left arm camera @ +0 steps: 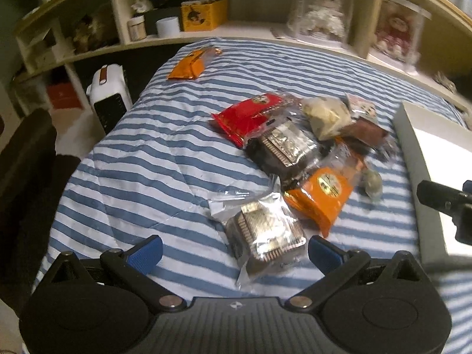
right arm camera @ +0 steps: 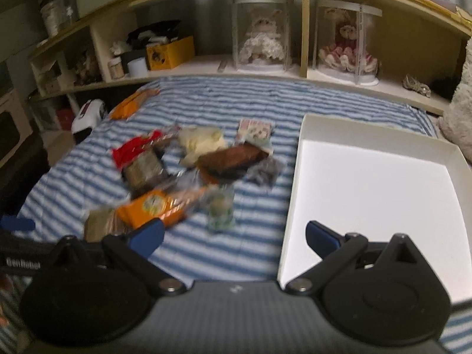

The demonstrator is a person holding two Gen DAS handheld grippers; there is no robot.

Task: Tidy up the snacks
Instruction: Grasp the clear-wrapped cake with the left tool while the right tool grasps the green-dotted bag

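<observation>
Left gripper (left arm camera: 234, 252) low over the striped bedspread (left arm camera: 141, 159), blue pads spread wide, nothing between them. Just ahead of it, a clear-wrapped dark cake pack (left arm camera: 265, 236), touching an orange packet (left arm camera: 321, 200) to its right. Beyond those, the main heap: a red packet (left arm camera: 244, 115), a second clear-wrapped cake (left arm camera: 283, 147), a pale crinkled bag (left arm camera: 324, 115), all overlapping. Far off alone near the bed's far edge, another orange packet (left arm camera: 188, 65).

Right gripper (right arm camera: 234, 237) also gaping wide and empty, hovering at the near-left corner of the white box (right arm camera: 377, 194), which sits to the right of the heap with a bare floor. Between heap and box, a small greenish packet (right arm camera: 219, 206), blurred. Behind everything, a shelf (right arm camera: 265, 72) with two cased dolls.
</observation>
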